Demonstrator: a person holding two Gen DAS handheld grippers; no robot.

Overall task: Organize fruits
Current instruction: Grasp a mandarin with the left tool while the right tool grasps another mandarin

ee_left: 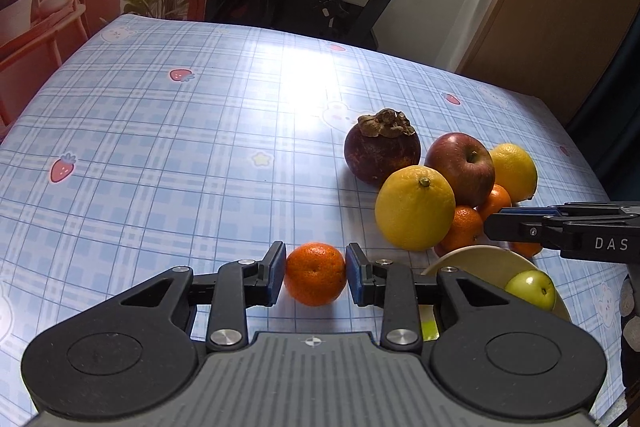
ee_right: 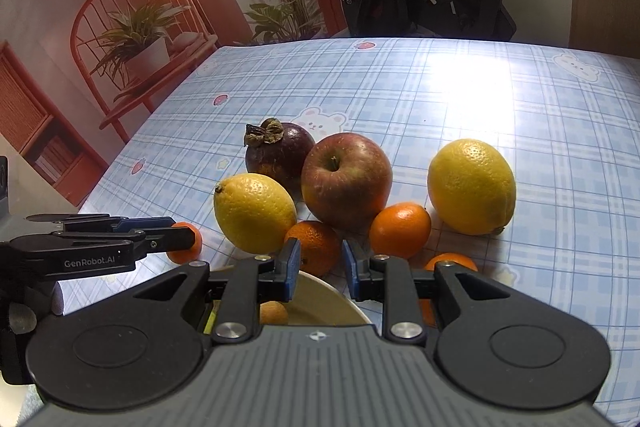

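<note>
Orange-skinned, soft and light: mandarin pinched across its middle by left gripper. Needs gentle pressure only. Right gripper parted, empty, above bowl.

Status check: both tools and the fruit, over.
Left tool shut on a tangerine at table level. Right tool open, empty, above the bowl. Fruit pile ahead beside bowl; path looks clear.

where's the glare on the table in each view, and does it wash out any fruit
Left wrist view: a white glare patch blanks the tablecloth behind the mangosteen; no fruit is washed out. Right wrist view: the glare sits on the far right of the cloth, behind the lemon; the fruit stays clear. Both views bend the table edges, fisheye style.
</note>
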